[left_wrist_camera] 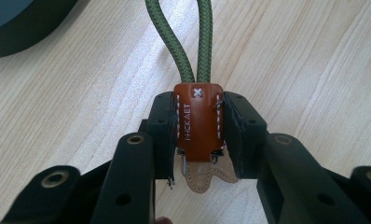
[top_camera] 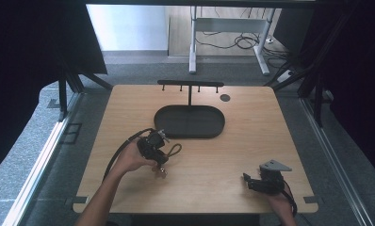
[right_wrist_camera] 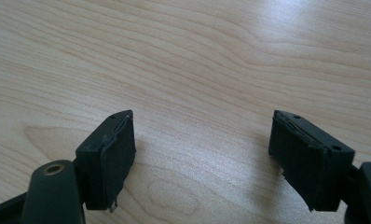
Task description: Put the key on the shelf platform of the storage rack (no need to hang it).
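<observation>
A key fob with a brown leather tab (left_wrist_camera: 197,121) and a green cord loop (left_wrist_camera: 183,42) lies low over the wooden table. My left gripper (left_wrist_camera: 198,140) is shut on the tab, and the loop runs out ahead of the jaws. In the high view the left gripper (top_camera: 164,154) is at the table's left middle, with the green cord loop (top_camera: 175,150) to its right. Small metal parts (top_camera: 162,172) lie just beneath it. My right gripper (top_camera: 248,181) rests near the front right edge. In its own view the right gripper (right_wrist_camera: 202,154) is open over bare wood.
A black oval tray (top_camera: 189,121) sits at the table's centre back, with a post and a hook bar (top_camera: 190,84) rising behind it. Its rim (left_wrist_camera: 20,28) shows at the upper left in the left gripper view. A small dark round spot (top_camera: 225,97) marks the table's back right.
</observation>
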The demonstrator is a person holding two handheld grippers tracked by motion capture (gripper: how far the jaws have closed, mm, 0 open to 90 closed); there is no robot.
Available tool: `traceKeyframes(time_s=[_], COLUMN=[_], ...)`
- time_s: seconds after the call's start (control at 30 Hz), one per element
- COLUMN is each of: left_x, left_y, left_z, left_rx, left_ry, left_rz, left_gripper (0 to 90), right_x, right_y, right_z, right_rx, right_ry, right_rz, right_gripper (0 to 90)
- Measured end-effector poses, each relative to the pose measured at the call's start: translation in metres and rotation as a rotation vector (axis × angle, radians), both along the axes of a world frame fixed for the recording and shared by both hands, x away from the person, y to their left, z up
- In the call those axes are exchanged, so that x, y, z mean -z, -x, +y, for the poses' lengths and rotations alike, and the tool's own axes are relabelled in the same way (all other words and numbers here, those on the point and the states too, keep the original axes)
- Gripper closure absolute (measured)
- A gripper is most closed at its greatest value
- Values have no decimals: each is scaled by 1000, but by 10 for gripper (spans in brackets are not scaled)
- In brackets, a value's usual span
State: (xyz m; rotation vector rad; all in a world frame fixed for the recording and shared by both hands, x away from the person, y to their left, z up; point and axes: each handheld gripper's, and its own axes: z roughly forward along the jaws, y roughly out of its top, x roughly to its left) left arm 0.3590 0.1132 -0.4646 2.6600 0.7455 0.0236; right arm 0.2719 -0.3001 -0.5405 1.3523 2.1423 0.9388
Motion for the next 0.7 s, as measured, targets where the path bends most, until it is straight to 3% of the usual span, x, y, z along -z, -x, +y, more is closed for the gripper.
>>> traceKeyframes(time_s=[0.7], left_x=[-29], left_y=[-10], left_z=[-10], left_rx=[17], left_ry=[-4], left_rz=[-54], left_gripper=[669], right_x=[0], right_y=[0], right_z=[0], right_rx=[-1], right_ry=[-2], right_rz=[2], right_gripper=[221])
